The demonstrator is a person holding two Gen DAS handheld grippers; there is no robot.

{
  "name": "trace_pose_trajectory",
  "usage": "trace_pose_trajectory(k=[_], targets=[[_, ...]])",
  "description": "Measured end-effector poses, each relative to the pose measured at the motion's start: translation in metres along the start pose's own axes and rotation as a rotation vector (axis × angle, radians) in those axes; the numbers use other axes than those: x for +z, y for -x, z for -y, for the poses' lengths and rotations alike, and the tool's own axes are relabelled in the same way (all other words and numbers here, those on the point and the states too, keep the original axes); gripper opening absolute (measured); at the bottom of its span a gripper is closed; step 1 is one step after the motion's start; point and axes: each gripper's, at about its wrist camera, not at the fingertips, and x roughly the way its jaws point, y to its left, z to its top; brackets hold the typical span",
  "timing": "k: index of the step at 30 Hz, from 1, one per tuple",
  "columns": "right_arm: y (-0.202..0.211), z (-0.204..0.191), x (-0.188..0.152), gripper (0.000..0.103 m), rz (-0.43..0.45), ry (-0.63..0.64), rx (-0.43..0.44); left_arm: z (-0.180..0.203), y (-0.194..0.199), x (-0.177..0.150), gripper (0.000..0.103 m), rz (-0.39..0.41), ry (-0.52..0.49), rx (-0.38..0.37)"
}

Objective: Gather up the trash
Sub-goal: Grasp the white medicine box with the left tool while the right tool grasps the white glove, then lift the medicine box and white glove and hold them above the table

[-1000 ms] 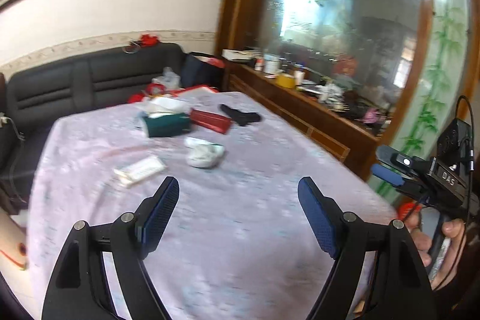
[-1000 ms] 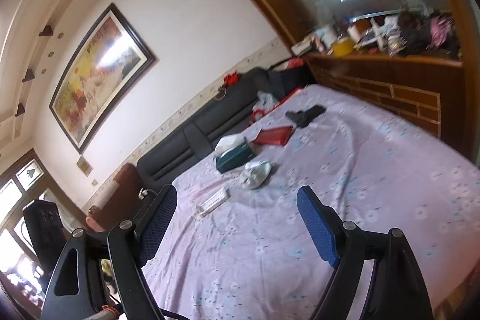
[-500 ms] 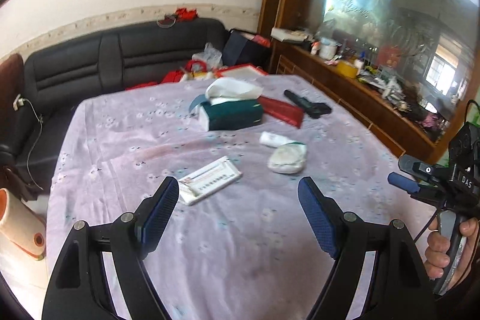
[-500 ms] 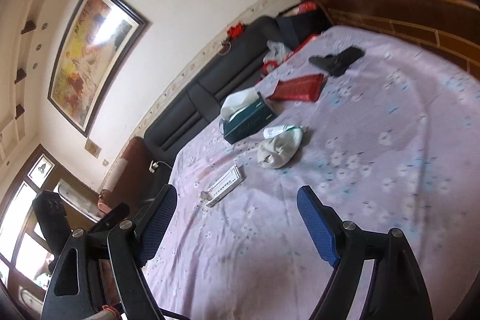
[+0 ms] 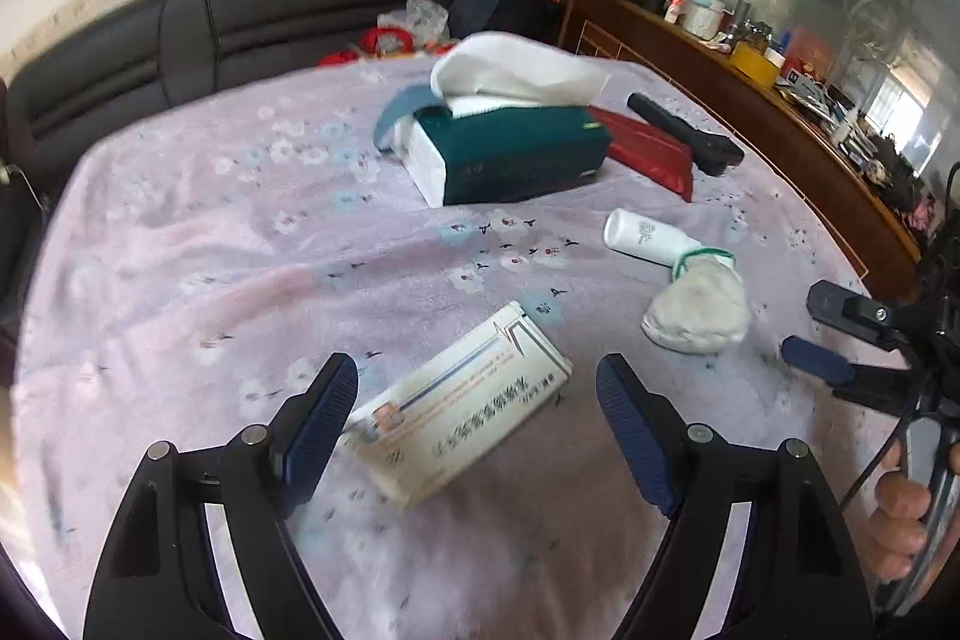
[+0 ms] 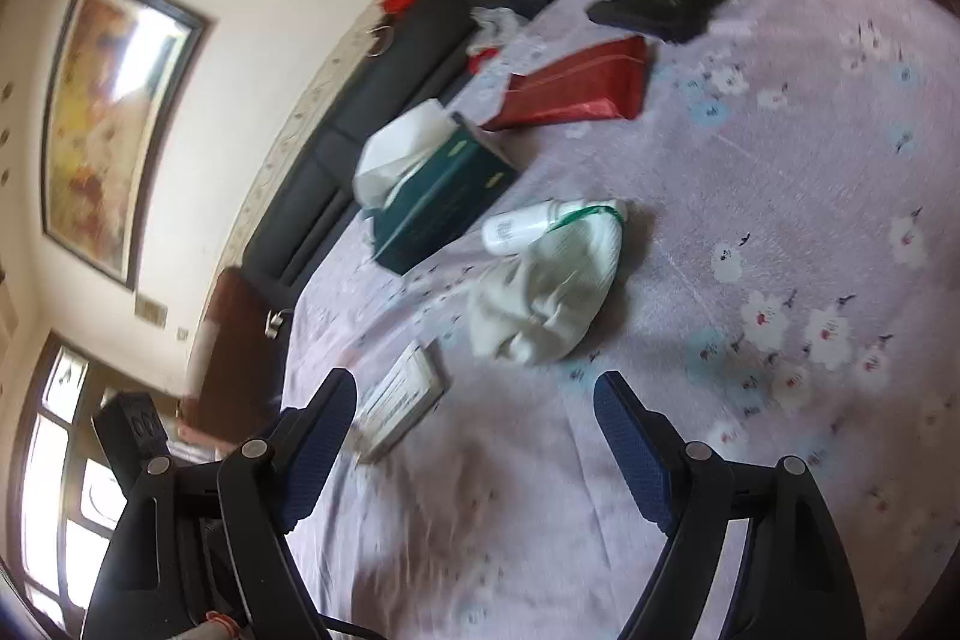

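A flat white printed carton (image 5: 456,412) lies on the lilac flowered tablecloth (image 5: 210,280), between and just beyond the tips of my open left gripper (image 5: 477,394); the pads do not touch it. A crumpled whitish glove (image 5: 699,310) with a green cuff and a small white bottle (image 5: 645,235) lie to the right. In the right wrist view the glove (image 6: 546,292) and bottle (image 6: 522,226) sit ahead of my open right gripper (image 6: 474,400), the carton (image 6: 402,400) near its left finger. The right gripper (image 5: 840,340) also shows at the left wrist view's right edge.
A green tissue box (image 5: 510,148) with a tissue sticking up, a red packet (image 5: 651,154) and a black object (image 5: 690,133) lie further back on the table. A dark sofa (image 5: 240,22) stands behind it, a cluttered wooden sideboard (image 5: 780,112) to the right.
Both grippers have come forward and down over the table, tilting more steeply. The carton, glove and bottle now loom much larger and closer. Both stay open.
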Motion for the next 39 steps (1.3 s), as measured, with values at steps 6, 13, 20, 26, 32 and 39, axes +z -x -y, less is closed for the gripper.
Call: trace_pose_trajectory(k=[6, 13, 20, 26, 32, 39], targets=[[-0.038, 0.014, 0.019, 0.086, -0.024, -0.098, -0.051, -0.011, -0.036, 0.007, 0.08, -0.077, 0.029, -0.005], [-0.062, 0.029, 0.027, 0.048, -0.047, -0.155, -0.062, 0.014, -0.045, -0.013, 0.08, -0.198, -0.077, -0.071], [-0.039, 0.032, 0.022, 0.02, -0.061, -0.105, -0.04, 0.044, -0.043, -0.031, 0.08, -0.21, -0.183, 0.013], [-0.001, 0.024, 0.01, 0.016, -0.036, -0.046, 0.016, 0.06, -0.047, -0.026, 0.053, -0.225, -0.169, 0.075], [0.055, 0.01, -0.008, 0.016, 0.021, 0.02, 0.058, 0.077, -0.042, -0.033, 0.053, -0.256, -0.166, 0.111], [0.128, 0.01, -0.04, 0.016, 0.12, 0.08, 0.055, 0.13, 0.021, -0.062, 0.053, -0.194, -0.147, 0.058]])
